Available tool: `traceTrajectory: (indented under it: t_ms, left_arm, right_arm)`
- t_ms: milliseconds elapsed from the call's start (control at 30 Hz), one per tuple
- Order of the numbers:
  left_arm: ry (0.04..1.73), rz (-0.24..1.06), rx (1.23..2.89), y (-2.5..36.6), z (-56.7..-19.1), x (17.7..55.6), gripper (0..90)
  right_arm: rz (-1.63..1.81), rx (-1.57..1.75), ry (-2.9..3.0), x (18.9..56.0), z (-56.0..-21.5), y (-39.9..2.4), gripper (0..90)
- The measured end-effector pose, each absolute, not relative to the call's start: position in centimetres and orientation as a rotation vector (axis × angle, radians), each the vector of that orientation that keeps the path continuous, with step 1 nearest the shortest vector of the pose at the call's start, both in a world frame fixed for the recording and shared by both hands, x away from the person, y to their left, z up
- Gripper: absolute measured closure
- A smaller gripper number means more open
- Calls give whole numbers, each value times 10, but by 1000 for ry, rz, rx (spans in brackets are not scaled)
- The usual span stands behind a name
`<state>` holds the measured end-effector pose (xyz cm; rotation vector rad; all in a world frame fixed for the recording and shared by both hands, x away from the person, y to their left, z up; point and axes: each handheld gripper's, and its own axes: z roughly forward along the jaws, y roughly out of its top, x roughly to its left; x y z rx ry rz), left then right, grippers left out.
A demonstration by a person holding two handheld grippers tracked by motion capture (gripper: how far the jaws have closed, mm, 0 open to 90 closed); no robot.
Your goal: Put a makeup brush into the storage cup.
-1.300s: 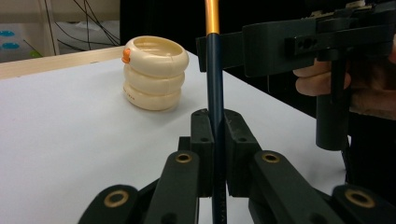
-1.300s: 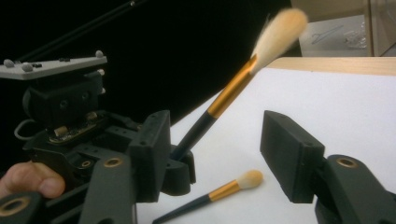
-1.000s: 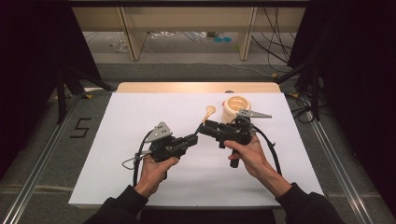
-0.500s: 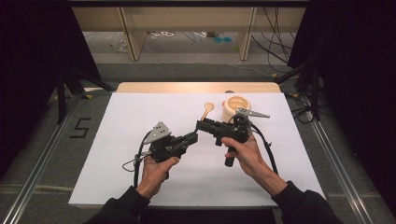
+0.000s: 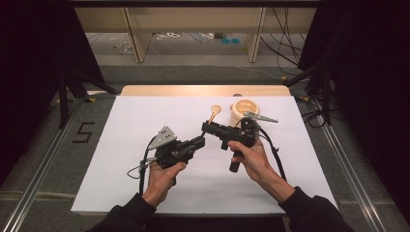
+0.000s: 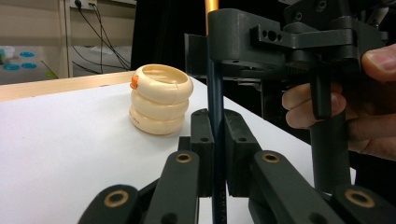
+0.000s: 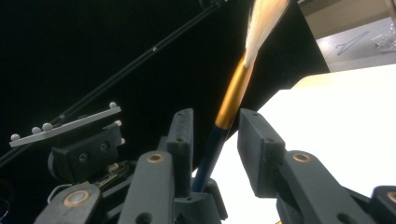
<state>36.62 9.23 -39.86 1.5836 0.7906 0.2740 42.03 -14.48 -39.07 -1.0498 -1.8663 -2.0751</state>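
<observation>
A black numeral "5" (image 5: 83, 132) is marked on the grey floor, well off to the left of the left tongs (image 5: 199, 140), beside the desk (image 5: 121, 169).

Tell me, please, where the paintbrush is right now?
In the high view the paintbrush is mid-table, its handle clamped in the left claw, bristles up, left of the cream ringed pot; the right claw surrounds it.

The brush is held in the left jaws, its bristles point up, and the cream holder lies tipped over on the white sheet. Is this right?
One thing is wrong: the holder stands upright on the sheet, as the left gripper view shows. The rest holds: the left gripper is shut on the brush, bristles up.
</observation>
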Motion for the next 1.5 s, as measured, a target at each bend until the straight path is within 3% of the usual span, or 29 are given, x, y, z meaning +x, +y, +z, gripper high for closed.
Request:
traceTrajectory:
  t_ms: [1200, 1500]
  left_arm:
    - [780, 256, 1569, 90, -399, 365, 828]
    - [775, 257, 1585, 90, -400, 365, 566]
  right_arm:
    - [-2078, -1025, -1749, 420, -391, -141, 833]
    - [-2096, -1005, -1791, 419, -388, -143, 833]
